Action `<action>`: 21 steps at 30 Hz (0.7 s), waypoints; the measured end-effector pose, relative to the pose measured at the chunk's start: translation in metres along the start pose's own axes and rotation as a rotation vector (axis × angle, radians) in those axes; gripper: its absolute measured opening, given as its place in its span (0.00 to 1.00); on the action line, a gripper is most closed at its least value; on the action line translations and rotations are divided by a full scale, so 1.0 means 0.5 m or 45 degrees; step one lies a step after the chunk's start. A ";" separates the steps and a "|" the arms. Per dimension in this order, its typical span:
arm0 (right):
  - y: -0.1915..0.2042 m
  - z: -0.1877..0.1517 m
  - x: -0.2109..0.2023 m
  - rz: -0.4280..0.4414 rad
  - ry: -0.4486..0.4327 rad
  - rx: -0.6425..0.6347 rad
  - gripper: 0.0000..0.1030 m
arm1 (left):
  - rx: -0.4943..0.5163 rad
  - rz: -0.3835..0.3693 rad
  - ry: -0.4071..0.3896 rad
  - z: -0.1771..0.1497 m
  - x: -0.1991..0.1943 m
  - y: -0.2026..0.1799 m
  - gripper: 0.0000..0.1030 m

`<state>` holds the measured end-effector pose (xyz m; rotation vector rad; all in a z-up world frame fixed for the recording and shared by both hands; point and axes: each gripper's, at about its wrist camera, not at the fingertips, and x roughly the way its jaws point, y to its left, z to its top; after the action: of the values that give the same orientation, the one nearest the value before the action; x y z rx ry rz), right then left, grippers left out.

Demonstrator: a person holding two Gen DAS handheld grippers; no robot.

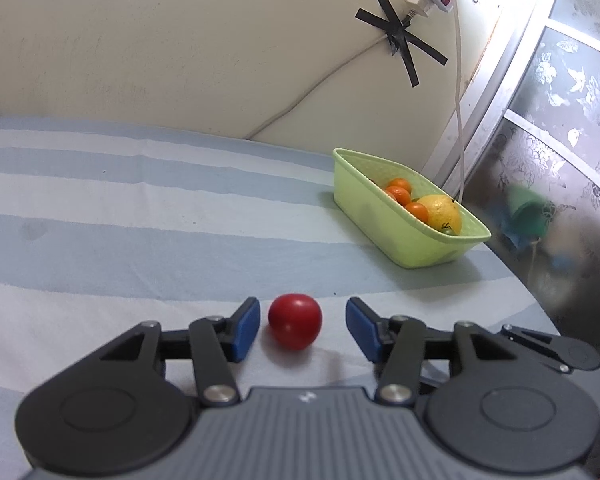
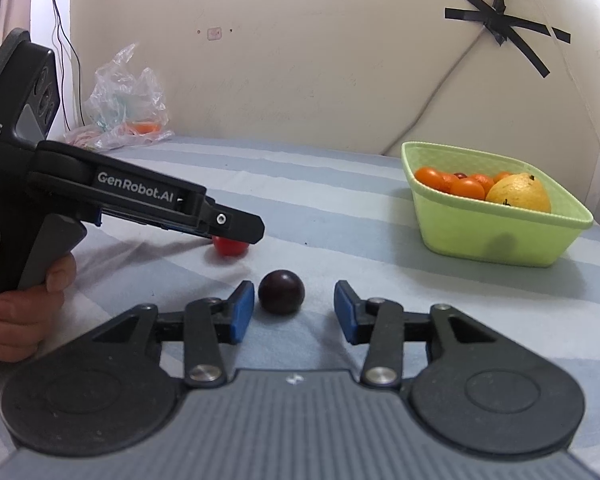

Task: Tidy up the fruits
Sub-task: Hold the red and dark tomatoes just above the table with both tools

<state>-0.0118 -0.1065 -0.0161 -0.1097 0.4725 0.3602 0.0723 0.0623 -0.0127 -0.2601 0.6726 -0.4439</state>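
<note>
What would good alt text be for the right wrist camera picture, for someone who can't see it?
A hand-held right gripper, blue fingertips open, frames a dark purple fruit lying on a striped cloth. To the left, a hand holds the left gripper over a red tomato; to the right, a green basket holds small orange fruits and a yellow one.

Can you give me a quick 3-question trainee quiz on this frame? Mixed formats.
1. True or false: the left gripper is clamped on the red tomato.
2. Which fruit lies between the fingers of the right gripper? A) orange B) dark plum C) lemon
3. Fill in: the large yellow fruit sits in the ____ basket.

Key: 1 false, its jaws are open and clear of the tomato on both sides. 2 B. 3 green.
</note>
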 end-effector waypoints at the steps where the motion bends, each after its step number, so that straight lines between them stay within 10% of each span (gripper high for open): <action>1: 0.000 0.001 0.000 0.004 0.001 -0.001 0.46 | 0.005 0.001 0.001 0.000 0.000 -0.002 0.47; 21: 0.017 0.001 0.007 0.011 0.023 -0.071 0.39 | 0.092 -0.005 0.019 -0.006 0.008 -0.024 0.28</action>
<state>-0.0118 -0.0976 -0.0175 -0.1654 0.4813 0.3815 0.0695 0.0494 -0.0125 -0.1904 0.6695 -0.4734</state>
